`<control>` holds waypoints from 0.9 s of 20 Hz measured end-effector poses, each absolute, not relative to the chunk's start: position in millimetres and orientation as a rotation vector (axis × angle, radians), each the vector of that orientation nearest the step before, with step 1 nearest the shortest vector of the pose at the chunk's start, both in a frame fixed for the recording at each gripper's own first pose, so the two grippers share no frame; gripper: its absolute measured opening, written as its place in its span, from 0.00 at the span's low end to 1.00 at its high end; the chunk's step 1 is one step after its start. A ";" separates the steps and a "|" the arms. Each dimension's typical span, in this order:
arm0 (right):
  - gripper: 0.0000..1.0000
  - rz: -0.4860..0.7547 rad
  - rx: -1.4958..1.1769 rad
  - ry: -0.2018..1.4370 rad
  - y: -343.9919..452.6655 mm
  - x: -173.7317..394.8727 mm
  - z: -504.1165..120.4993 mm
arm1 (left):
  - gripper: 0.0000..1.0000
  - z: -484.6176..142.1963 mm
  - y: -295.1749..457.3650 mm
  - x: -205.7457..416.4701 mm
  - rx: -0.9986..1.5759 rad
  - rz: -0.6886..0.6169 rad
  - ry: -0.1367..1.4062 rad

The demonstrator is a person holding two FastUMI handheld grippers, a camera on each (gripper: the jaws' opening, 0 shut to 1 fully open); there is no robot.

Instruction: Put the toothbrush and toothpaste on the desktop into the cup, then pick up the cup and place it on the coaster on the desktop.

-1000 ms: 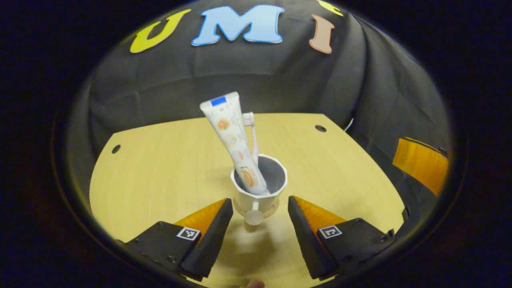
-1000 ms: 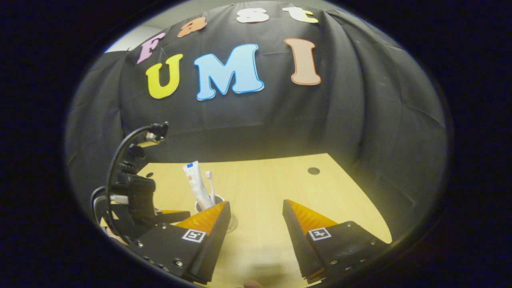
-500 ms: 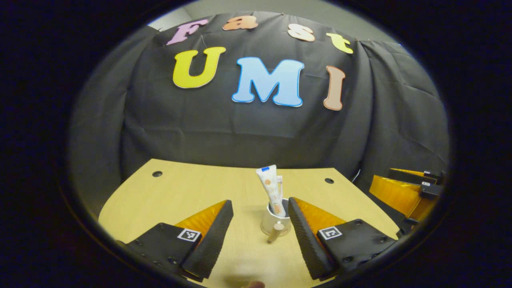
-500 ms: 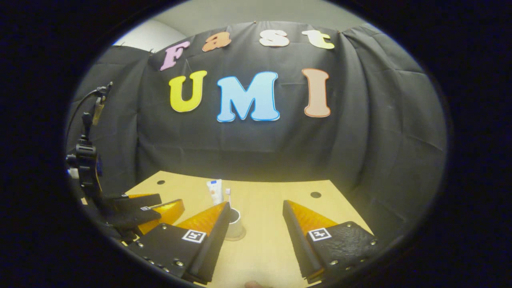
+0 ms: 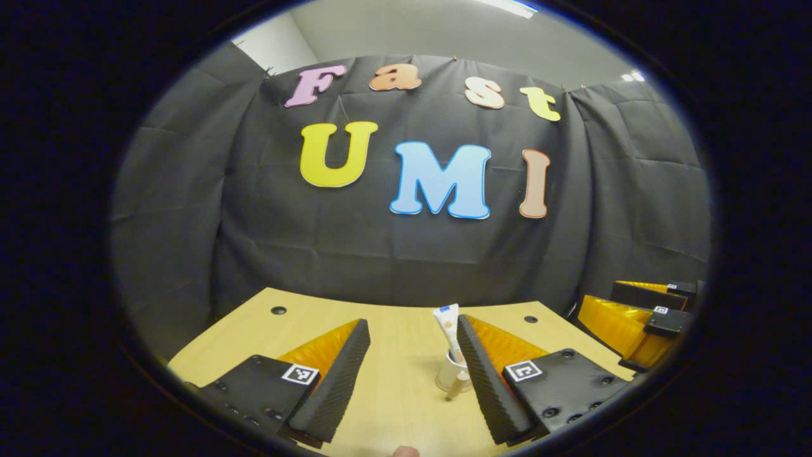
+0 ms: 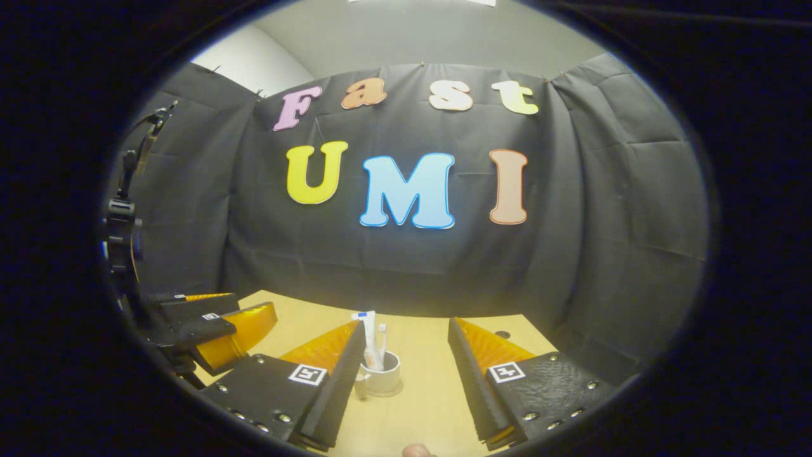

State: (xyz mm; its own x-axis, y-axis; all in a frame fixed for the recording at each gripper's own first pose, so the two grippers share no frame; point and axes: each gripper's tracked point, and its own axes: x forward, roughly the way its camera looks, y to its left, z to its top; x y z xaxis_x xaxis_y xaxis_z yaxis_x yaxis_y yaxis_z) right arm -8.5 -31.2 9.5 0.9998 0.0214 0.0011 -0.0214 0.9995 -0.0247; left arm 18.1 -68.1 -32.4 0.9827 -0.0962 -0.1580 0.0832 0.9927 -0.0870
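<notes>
A black cloth wall backs a pale wooden desk (image 6: 419, 406). The left tool (image 5: 412, 374) hangs wide open, holding nothing. At mid-desk the white cup (image 6: 382, 376) holds the toothpaste (image 6: 366, 336) and toothbrush (image 6: 382, 339), apparently resting on the coaster. The right tool (image 6: 406, 381) is likewise spread and empty. The tall, leaning tube could tip the cup if bumped.

One cup (image 6: 384, 379), one toothpaste tube (image 6: 369, 339), one toothbrush (image 6: 382, 339), two tongs, one desktop (image 6: 419, 406)
</notes>
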 end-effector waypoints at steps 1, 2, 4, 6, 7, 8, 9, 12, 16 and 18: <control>0.78 0.012 -0.032 -0.016 -30.8 -7.6 12.5 | 0.91 -25.5 -60.5 21.0 -0.076 -0.083 0.149; 0.78 0.009 -0.039 -0.026 -29.2 -7.1 14.7 | 0.91 -22.0 -57.7 19.3 -0.074 -0.079 0.140; 0.78 0.008 -0.049 -0.040 -26.5 -2.4 20.4 | 0.91 -14.6 -52.2 17.7 -0.073 -0.079 0.122; 0.78 0.008 -0.048 -0.066 -22.3 1.4 29.0 | 0.92 -9.6 -49.5 18.1 -0.070 -0.080 0.111; 0.78 0.006 -0.049 -0.080 -20.7 2.8 33.5 | 0.91 -7.3 -48.1 17.5 -0.069 -0.079 0.107; 0.77 0.001 -0.053 -0.097 -21.4 4.6 37.1 | 0.91 -6.1 -48.0 18.6 -0.067 -0.083 0.103; 0.77 0.004 -0.059 -0.115 -19.0 6.3 41.2 | 0.91 -3.9 -47.0 19.4 -0.063 -0.083 0.100; 0.77 0.000 -0.072 -0.135 -17.3 11.8 44.0 | 0.91 5.8 -42.8 21.5 -0.050 -0.079 0.076; 0.92 -0.025 -0.098 -0.115 -18.1 16.0 39.0 | 0.96 16.2 -42.0 27.7 -0.044 -0.088 0.032; 0.93 -0.028 -0.095 -0.099 -17.5 18.4 35.4 | 0.97 18.0 -44.1 32.9 -0.035 -0.100 0.028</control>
